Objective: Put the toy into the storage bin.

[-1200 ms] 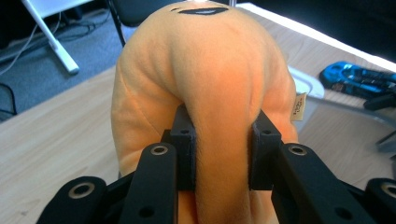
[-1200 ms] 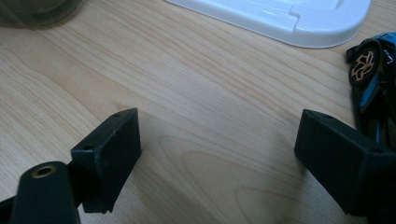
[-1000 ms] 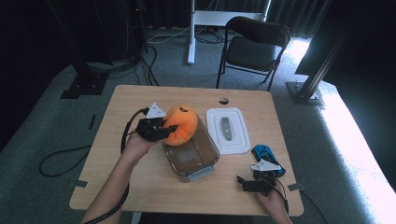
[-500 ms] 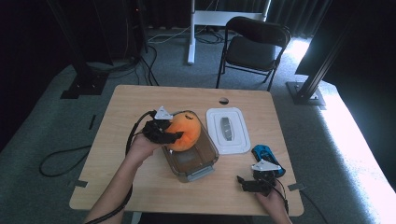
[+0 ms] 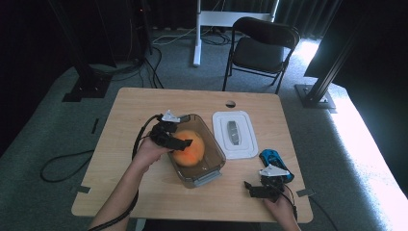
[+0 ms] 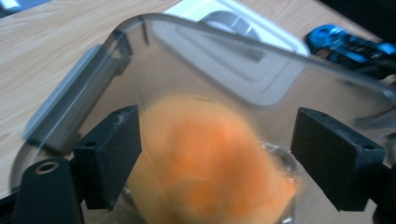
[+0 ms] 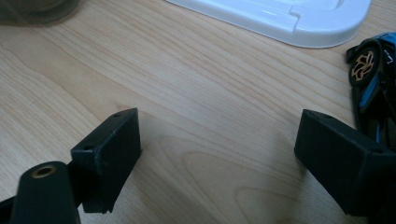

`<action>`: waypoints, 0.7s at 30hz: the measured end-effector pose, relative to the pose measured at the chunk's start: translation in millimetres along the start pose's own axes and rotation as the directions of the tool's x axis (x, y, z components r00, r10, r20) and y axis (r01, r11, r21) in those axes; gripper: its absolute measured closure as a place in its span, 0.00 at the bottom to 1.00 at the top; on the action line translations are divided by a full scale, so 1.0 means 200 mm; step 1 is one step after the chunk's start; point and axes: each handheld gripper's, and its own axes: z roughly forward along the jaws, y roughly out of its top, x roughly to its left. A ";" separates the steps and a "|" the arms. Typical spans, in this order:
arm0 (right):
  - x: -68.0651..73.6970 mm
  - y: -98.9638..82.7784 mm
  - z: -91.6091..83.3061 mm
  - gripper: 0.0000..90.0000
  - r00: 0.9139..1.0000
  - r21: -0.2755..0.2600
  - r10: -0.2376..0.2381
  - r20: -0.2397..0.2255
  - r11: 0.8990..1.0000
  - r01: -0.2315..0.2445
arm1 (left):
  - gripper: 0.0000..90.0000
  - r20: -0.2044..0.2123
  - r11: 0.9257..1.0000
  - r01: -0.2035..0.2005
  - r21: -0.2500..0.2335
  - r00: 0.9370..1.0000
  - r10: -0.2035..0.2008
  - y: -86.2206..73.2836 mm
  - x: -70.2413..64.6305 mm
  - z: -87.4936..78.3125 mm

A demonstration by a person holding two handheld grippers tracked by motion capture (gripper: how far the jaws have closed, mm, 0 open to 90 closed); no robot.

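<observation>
High view: light wooden table [image 5: 144, 110] with rounded corners, set on grey carpet. Near its middle, a clear smoky plastic rectangular container [image 5: 214, 166] with a grey latch at its near end. Inside it, a round fuzzy orange plush toy [image 5: 191, 150], resting on the container's floor toward the far half. Left gripper [image 5: 186, 143] held over the container's left rim, tips reaching in above the toy. Just right of the container, a flat white rectangular plastic lid [image 5: 240, 144] with a grey centre tab, lying apart from it. Near the table's right front, a small blue and black toy car [image 5: 274, 159]. Right gripper [image 5: 248, 187] low over the table at the front right edge, just in front of the car, pointing left.

Left gripper view: jaws spread wide, having just been opening; black pads [image 6: 112, 144] standing clear on either side of the blurred orange plush toy [image 6: 210, 163], not pressing on it. Toy sitting within the clear container [image 6: 121, 42], its rim arching above. White lid [image 6: 261, 70] beyond the rim, blue toy car [image 6: 345, 44] at top right.

Right gripper view: jaws spread wide, nothing between the pads [image 7: 112, 149] but bare wood [image 7: 196, 93]. White lid [image 7: 299, 18] along the top edge, blue toy car [image 7: 373, 79] at the right, close beside the right-hand pad; contact with it not tellable.
</observation>
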 end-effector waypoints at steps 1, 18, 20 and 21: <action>0.00 0.00 0.00 0.15 1.000 0.000 0.000 0.000 1.000 0.000 | 0.14 -0.004 1.000 -0.006 0.000 1.000 0.006 0.00 0.00 0.00; 0.00 0.00 0.00 0.15 1.000 0.000 -0.001 0.000 1.000 0.001 | 0.00 -0.047 0.997 0.042 -0.058 0.998 -0.045 -0.04 0.07 -0.13; 0.00 0.00 0.00 0.15 1.000 0.000 0.000 0.000 1.000 0.000 | 0.00 -0.053 0.997 0.045 -0.060 0.997 -0.048 -0.06 0.08 -0.14; 0.00 0.00 0.00 0.15 1.000 0.000 0.000 0.000 1.000 0.000 | 0.00 -0.055 0.997 0.047 -0.062 0.997 -0.051 -0.06 0.08 -0.15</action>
